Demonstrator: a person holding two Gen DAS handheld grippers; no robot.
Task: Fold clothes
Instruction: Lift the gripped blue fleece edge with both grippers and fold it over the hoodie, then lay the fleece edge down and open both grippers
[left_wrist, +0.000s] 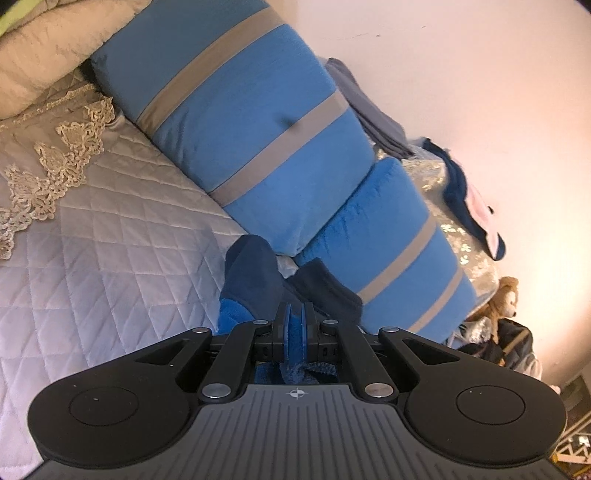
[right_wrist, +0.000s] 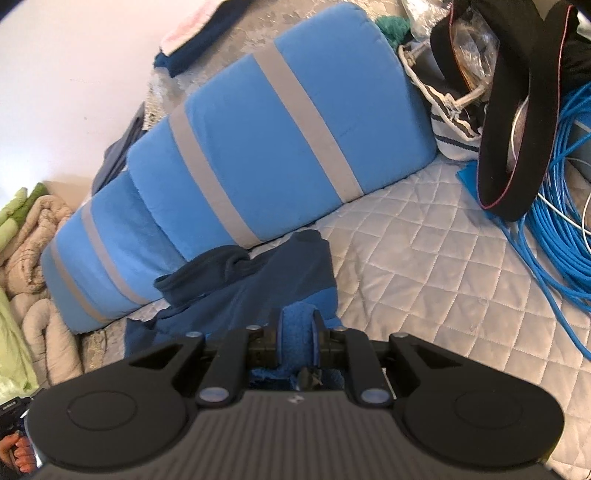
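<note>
A dark navy garment with bright blue fleece lining (left_wrist: 258, 277) lies crumpled on the quilted bed cover (left_wrist: 122, 251), against the blue striped cushions. My left gripper (left_wrist: 294, 325) is shut on a fold of its blue lining. In the right wrist view the same navy garment (right_wrist: 266, 280) spreads toward the cushions, and my right gripper (right_wrist: 298, 332) is shut on a thick roll of its blue fleece edge. Both grippers hold the garment low over the bed.
Two blue cushions with grey stripes (left_wrist: 258, 147) (right_wrist: 280, 147) line the wall. Beige blankets (right_wrist: 40, 266) pile at the left, and folded clothes (left_wrist: 472, 199) and a plush toy (left_wrist: 502, 299) sit behind. A black bag (right_wrist: 517, 110) and coiled blue cable (right_wrist: 554, 236) lie at right.
</note>
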